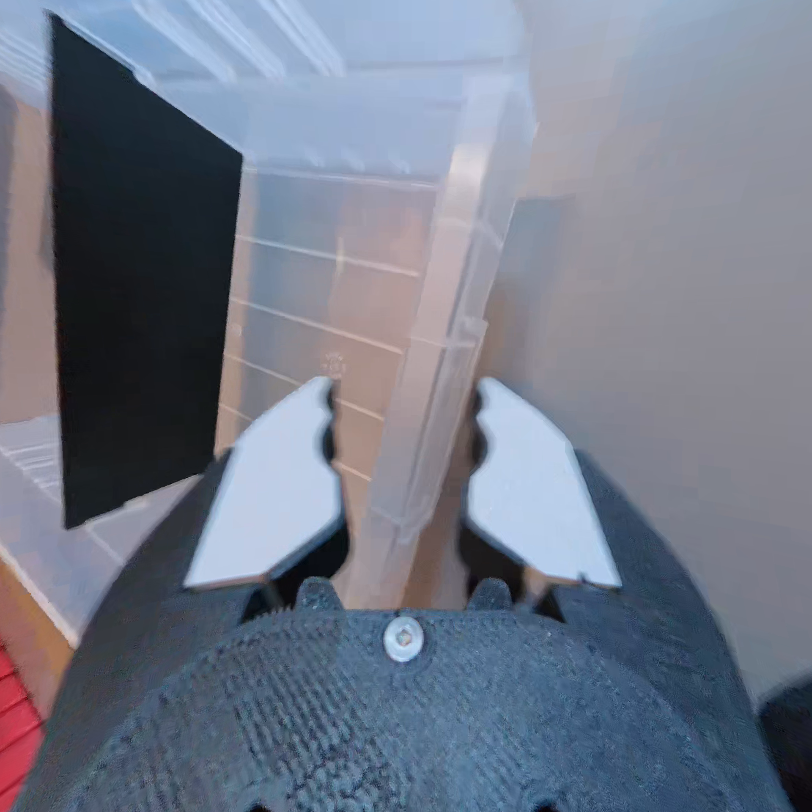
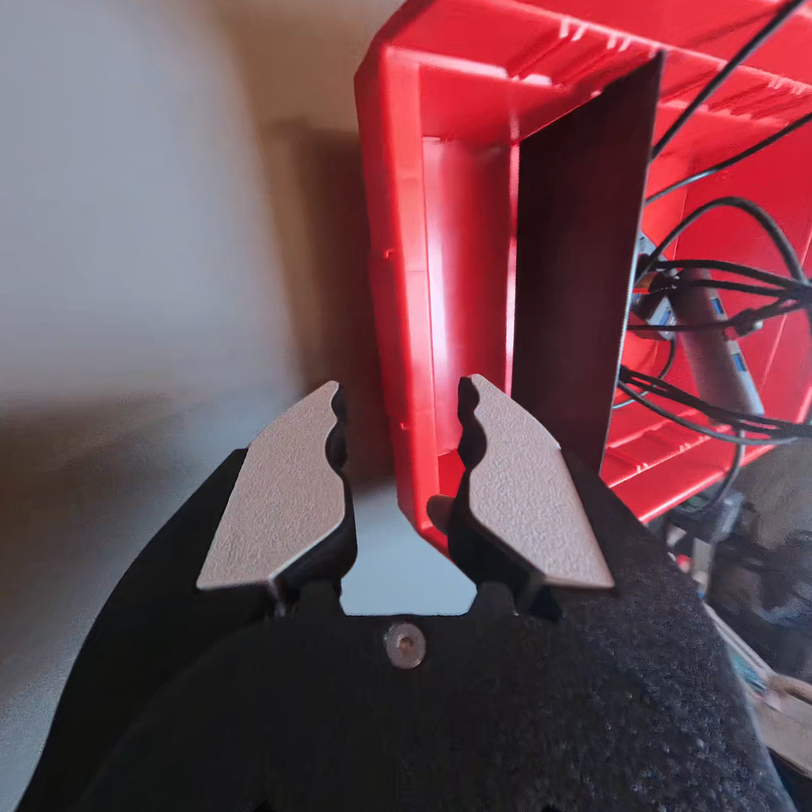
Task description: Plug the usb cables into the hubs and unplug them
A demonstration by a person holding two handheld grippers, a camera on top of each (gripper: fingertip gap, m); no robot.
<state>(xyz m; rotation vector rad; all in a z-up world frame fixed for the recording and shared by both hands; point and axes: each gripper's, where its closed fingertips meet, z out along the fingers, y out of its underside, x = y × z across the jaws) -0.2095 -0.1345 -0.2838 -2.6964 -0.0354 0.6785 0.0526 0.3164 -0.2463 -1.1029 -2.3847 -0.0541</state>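
Observation:
In the right wrist view a red plastic bin [image 2: 408, 263] is seen from close up, with a black divider panel [image 2: 571, 263] inside it. Behind the panel lie a grey USB hub [image 2: 712, 351] with blue ports, a second silvery hub [image 2: 659, 312] and a tangle of black cables [image 2: 747, 281]. My right gripper [image 2: 400, 384] is open, with the bin's near wall between its fingers, close to the right one. My left gripper [image 1: 404, 386] is open, with the rim of a clear plastic bin [image 1: 334, 285] between its fingers. No hub or cable shows in the blurred left view.
A black divider panel [image 1: 140, 272] stands in the clear bin. A red edge [image 1: 13, 703] shows at the lower left of the left view. A pale wall [image 1: 659, 263] is close on the right. Dark blurred clutter [image 2: 747, 549] lies under the red bin. My right fingertips sit around 55 centimeters from my left ones.

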